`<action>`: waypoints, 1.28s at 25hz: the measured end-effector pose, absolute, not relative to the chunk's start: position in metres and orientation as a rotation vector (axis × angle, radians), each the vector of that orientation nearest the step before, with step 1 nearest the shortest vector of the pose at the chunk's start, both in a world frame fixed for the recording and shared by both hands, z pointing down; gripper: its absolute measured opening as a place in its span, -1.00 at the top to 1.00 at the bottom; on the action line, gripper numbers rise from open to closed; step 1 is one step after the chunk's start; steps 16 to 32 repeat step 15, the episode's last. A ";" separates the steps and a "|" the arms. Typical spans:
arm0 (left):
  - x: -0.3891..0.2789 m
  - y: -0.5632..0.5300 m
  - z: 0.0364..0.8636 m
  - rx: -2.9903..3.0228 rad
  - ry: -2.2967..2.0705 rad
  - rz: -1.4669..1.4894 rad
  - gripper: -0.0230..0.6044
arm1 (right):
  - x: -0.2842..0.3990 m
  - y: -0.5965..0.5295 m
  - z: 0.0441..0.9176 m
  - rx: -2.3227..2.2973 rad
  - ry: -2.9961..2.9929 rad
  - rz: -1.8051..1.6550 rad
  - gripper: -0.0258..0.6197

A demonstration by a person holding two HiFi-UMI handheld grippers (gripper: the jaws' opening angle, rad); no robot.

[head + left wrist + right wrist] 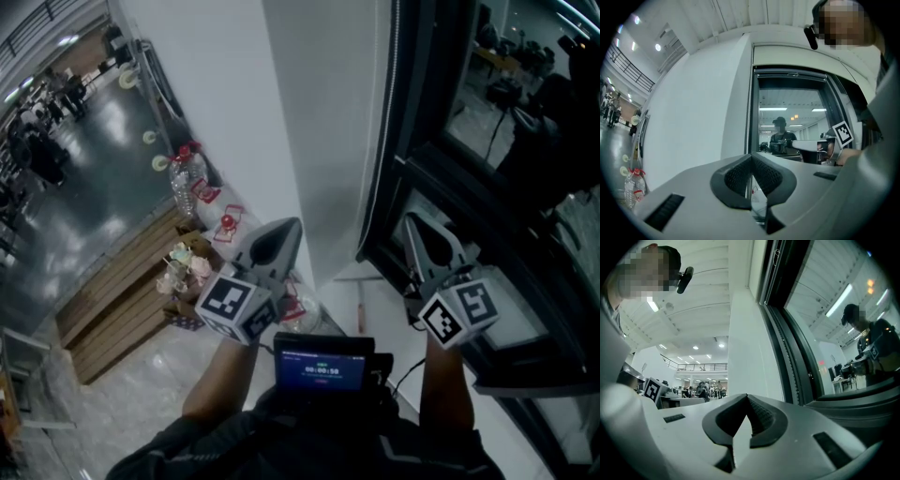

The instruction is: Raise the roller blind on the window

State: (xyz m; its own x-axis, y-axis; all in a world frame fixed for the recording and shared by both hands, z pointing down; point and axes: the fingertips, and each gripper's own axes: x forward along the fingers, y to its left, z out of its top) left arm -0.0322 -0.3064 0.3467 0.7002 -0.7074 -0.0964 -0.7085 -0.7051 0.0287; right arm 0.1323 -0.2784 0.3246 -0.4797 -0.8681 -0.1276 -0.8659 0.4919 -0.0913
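One small screen (323, 368), its figures too small to read, glows at the person's chest. Just beyond it, the left gripper (292, 223) points at white wall with its jaws pressed together on nothing. The right gripper (411, 217), tips also meeting and empty, is near the dark window frame (422, 159). The blind's bead chain (748, 126) hangs along the frame between them, touching neither. The roller blind (790, 73) appears rolled at the window's head, above both. Farther off stands a clear, red-capped bottle (184, 178), its contents unclear.
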 end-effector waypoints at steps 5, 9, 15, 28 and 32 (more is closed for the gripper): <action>-0.032 -0.308 0.344 -2.876 1.191 0.154 0.94 | 0.131 -0.280 0.327 -1.513 2.580 -0.025 0.85; -0.032 -0.307 0.344 -2.885 1.206 0.152 0.94 | 0.131 -0.281 0.329 -1.523 2.580 -0.035 0.85; -0.026 -0.308 0.343 -2.869 1.179 0.158 0.94 | 0.133 -0.283 0.330 -1.522 2.588 -0.028 0.85; -0.026 -0.308 0.343 -2.869 1.179 0.158 0.94 | 0.133 -0.283 0.330 -1.522 2.588 -0.028 0.85; -0.026 -0.308 0.343 -2.869 1.179 0.158 0.94 | 0.133 -0.283 0.330 -1.522 2.588 -0.028 0.85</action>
